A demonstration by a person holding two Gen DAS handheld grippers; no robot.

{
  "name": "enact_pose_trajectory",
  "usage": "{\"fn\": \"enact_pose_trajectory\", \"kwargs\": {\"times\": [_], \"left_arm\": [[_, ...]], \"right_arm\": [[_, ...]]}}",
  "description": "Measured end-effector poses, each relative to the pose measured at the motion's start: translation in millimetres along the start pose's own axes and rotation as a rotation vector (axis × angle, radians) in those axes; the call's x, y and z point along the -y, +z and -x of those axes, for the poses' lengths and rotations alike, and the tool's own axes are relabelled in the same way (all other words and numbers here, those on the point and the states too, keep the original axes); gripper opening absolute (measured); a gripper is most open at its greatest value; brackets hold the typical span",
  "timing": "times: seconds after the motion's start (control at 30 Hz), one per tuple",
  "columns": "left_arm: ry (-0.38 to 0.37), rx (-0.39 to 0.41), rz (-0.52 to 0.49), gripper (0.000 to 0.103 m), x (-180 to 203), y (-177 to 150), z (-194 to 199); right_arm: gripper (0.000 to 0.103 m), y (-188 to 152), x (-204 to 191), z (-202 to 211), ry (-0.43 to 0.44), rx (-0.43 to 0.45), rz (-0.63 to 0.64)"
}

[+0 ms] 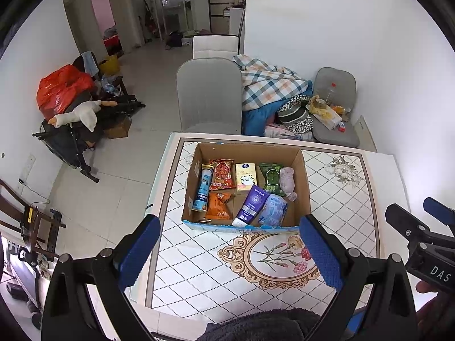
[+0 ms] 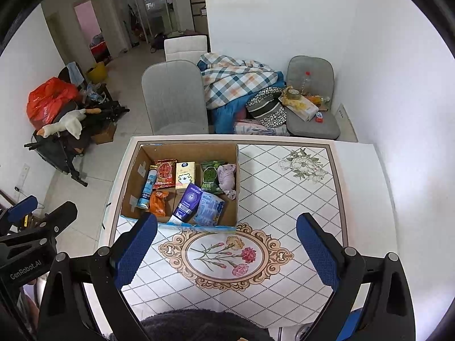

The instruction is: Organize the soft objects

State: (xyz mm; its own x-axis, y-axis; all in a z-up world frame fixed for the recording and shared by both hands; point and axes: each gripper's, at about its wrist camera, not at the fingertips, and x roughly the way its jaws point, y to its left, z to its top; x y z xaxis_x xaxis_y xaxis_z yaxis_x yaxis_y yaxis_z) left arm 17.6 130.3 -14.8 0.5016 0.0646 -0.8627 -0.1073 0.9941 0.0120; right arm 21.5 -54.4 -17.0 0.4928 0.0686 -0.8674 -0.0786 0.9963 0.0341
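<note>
A cardboard box [image 1: 304, 167] stands on the patterned table [image 1: 327, 199]; it also shows in the right wrist view [image 2: 130, 176]. Inside lie several soft packs: a red snack bag [image 1: 222, 174], a yellow tissue pack [image 1: 246, 178], a green pack [image 1: 271, 178], a pale purple soft toy [image 1: 287, 182], an orange pack [image 1: 218, 206], a purple tube [image 1: 251, 204], a light blue pack [image 1: 273, 209] and a blue tube [image 1: 202, 187]. My left gripper [image 1: 231, 251] is open and empty, held above the table in front of the box. My right gripper [image 2: 226, 251] is open and empty, right of the left one.
A grey chair [image 1: 210, 93] stands behind the table. A plaid blanket pile [image 1: 270, 85] and a second chair with clutter [image 1: 332, 108] sit at the back right. A stroller with a plush goose [image 1: 76, 115] and a red bag [image 1: 62, 88] stand on the floor at left.
</note>
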Motion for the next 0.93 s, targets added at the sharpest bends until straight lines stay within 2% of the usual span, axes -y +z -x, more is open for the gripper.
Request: {"fn": "enact_pose_trajectory", "kwargs": {"times": [0.93], "left_arm": [[0.0, 0.008, -0.002, 0.1, 2.0, -8.7, 2.4]], "right_arm": [[0.1, -5.6, 3.1, 3.2, 0.002, -0.002, -0.001]]}}
